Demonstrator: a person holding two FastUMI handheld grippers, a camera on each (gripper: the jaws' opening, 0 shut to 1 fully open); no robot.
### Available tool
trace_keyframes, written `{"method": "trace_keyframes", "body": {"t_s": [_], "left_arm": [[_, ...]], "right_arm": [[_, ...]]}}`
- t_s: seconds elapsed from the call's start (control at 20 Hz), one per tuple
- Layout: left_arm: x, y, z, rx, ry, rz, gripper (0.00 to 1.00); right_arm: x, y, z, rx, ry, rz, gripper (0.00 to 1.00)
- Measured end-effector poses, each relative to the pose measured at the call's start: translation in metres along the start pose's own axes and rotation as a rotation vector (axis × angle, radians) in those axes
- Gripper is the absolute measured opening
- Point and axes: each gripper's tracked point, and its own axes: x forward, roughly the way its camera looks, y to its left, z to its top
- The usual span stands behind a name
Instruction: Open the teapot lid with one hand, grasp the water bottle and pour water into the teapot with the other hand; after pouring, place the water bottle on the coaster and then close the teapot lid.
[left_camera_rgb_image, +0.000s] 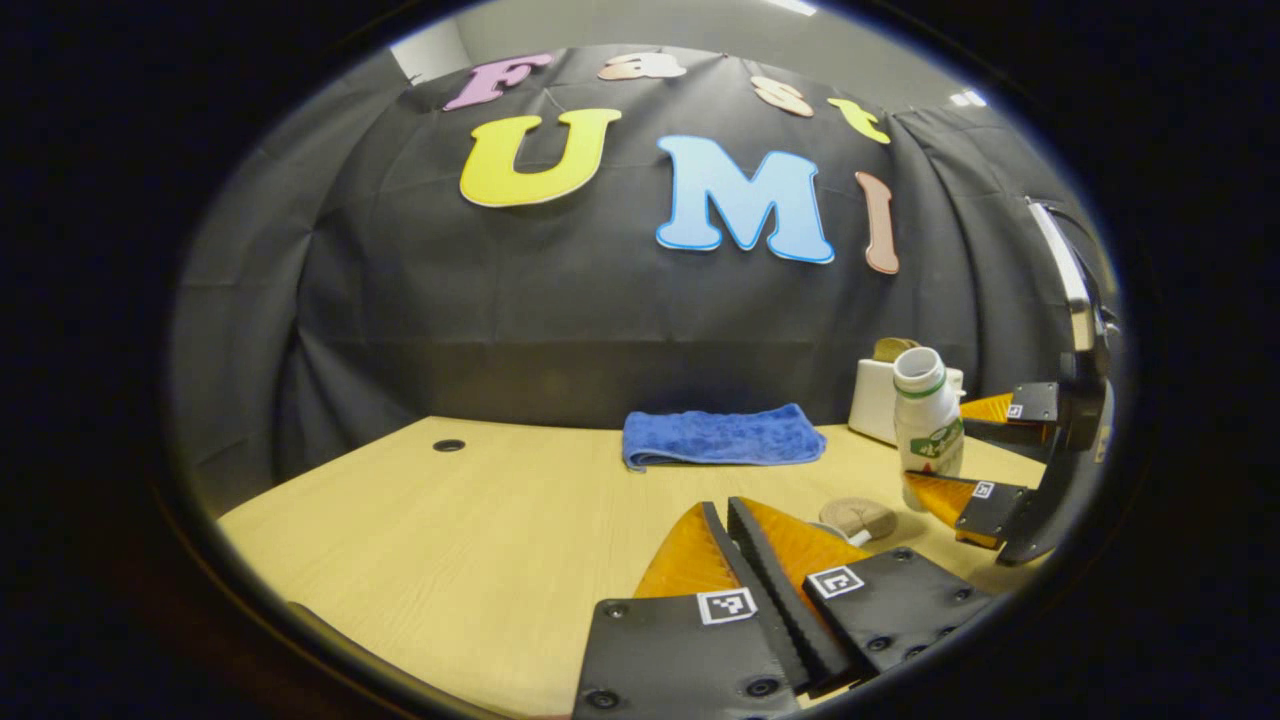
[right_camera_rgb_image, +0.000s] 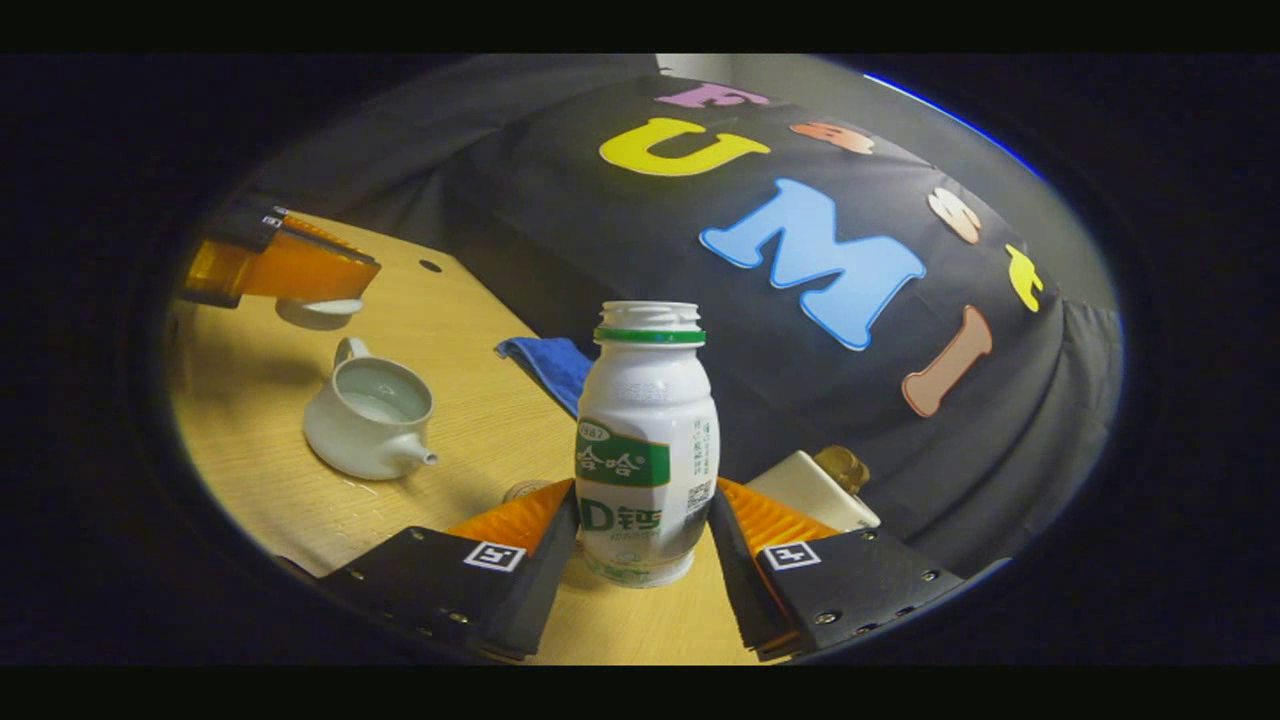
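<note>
The white water bottle (right_camera_rgb_image: 645, 400), uncapped with a green neck ring, stands upright between the fingers of my right gripper (right_camera_rgb_image: 645, 490), which is shut on its lower half. The left gripper view has this bottle (left_camera_rgb_image: 925, 420) at the right, held by the right gripper (left_camera_rgb_image: 950, 445) just beside the round wooden coaster (left_camera_rgb_image: 858, 517). The white teapot (right_camera_rgb_image: 370, 415) sits open on the table with water inside. My left gripper (right_camera_rgb_image: 350, 280) hovers beyond it, shut on the white teapot lid (right_camera_rgb_image: 320, 312), which hangs under its fingers. In its own view the left gripper (left_camera_rgb_image: 722, 508) has its jaws almost together.
A folded blue towel (left_camera_rgb_image: 720, 437) lies at the back of the wooden table (left_camera_rgb_image: 480, 540) against the wall. A white box with something brown on top (left_camera_rgb_image: 875, 400) stands behind the bottle. A small round hole (left_camera_rgb_image: 448, 445) marks the table's far left.
</note>
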Motion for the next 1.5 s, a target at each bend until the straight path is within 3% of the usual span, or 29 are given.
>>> {"method": "trace_keyframes", "body": {"t_s": [0.1, 0.15, 0.2, 0.35, 0.4, 0.45, 1.5], "left_arm": [[0.004, -0.01, 0.01, 0.005, -0.017, 0.0, 0.06], [0.006, -0.017, 0.014, 0.008, -0.025, -0.003, 1.0], [0.009, -0.022, 0.017, 0.009, -0.031, -0.01, 0.06], [0.016, -0.042, 0.018, 0.01, -0.039, -0.028, 0.06], [0.019, -0.047, 0.017, 0.014, -0.037, -0.032, 1.0], [0.02, -0.05, 0.014, 0.014, -0.035, -0.033, 0.06], [0.036, -0.066, -0.018, 0.036, 0.042, -0.028, 0.07]], "right_arm": [[0.0, -0.001, -0.002, 0.046, -0.001, 0.012, 0.71], [0.0, -0.002, -0.003, 0.067, 0.0, 0.018, 0.71], [-0.001, -0.002, -0.003, 0.088, -0.001, 0.025, 0.71], [-0.007, -0.008, -0.006, 0.135, -0.01, 0.028, 0.71], [-0.009, -0.009, -0.008, 0.148, -0.013, 0.025, 0.71], [-0.01, -0.012, -0.009, 0.162, -0.015, 0.025, 0.71], [-0.022, -0.025, -0.018, 0.262, -0.023, 0.016, 0.71]]}}
